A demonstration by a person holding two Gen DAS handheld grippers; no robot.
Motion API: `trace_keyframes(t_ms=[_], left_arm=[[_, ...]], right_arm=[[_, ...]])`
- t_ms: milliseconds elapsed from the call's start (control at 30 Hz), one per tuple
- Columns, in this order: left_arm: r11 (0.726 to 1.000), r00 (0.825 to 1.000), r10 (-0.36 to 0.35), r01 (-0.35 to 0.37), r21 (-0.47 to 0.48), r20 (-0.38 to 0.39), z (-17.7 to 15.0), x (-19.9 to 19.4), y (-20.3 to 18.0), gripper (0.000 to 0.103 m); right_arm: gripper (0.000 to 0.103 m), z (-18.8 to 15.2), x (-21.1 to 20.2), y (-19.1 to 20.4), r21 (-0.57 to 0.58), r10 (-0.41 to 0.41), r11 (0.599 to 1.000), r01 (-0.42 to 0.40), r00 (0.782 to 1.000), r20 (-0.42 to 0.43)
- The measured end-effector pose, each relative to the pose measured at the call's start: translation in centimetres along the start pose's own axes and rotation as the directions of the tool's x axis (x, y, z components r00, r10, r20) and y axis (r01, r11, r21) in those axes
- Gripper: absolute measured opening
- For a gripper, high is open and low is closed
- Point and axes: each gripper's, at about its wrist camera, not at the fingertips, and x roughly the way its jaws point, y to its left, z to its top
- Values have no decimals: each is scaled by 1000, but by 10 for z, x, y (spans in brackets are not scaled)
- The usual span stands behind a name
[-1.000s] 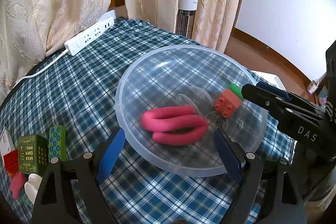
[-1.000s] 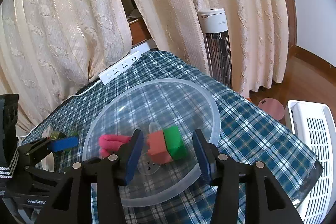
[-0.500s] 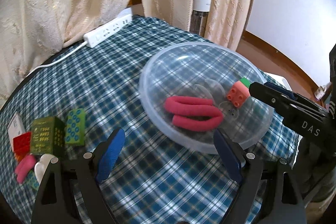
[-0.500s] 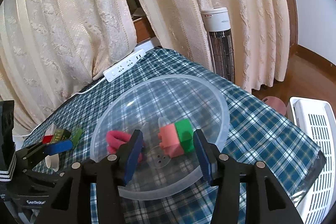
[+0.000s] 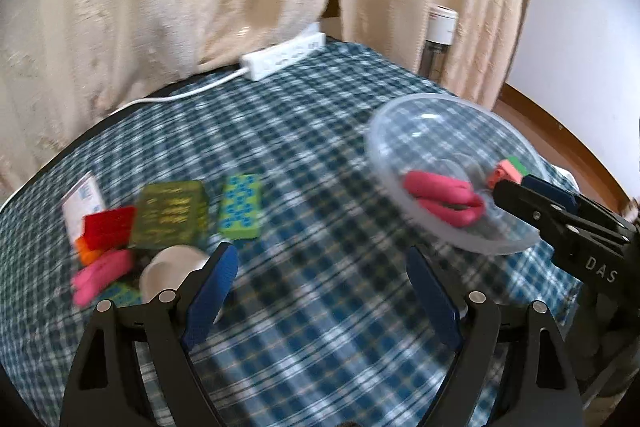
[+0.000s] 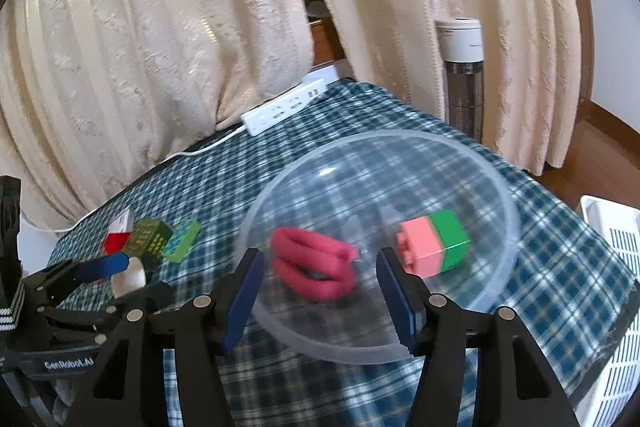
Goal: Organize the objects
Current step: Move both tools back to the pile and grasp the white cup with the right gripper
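The left gripper (image 5: 320, 291) has been swung away from the clear bowl (image 6: 460, 345) toward the pile of small items (image 5: 160, 223) near the tabletop's left edge — the next pickup is judged to lie there. Its fingers are spread and empty, the pile just beyond the left one. The right gripper (image 6: 324, 291) — also spread, holding nothing — faces the bowl, where the pink loop (image 6: 312, 267) and the pink-and-green block (image 6: 434, 245) already lie.

cream curtains (image 6: 160, 47) | white wall (image 5: 580, 7) | wooden floor (image 6: 600, 143) | tower heater (image 6: 462, 75)
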Motion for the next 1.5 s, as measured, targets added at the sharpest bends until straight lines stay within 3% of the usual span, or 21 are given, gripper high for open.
trace_keyframes(t_ms=[400, 867, 1133, 1400, 1500], left_arm=[[981, 993, 116, -117, -157, -18, -33, -17, 82, 87], [918, 964, 245, -265, -294, -104, -73, -18, 156, 87], [897, 947, 275, -315, -310, -166, -91, -13, 174, 87], [891, 944, 261, -315, -327, -200, -100, -8, 184, 87], [892, 948, 249, -305, -334, -200, -102, -9, 185, 87]], right_arm=[[63, -16, 16, 60, -96, 59, 993, -65, 997, -59], [67, -30, 36, 128, -213, 126, 965, -154, 982, -140], [67, -39, 52, 166, -288, 151, 937, -200, 971, -184], [69, -40, 67, 192, -339, 152, 915, -219, 965, -213], [78, -41, 75, 198, -350, 150, 910, -222, 963, -222]])
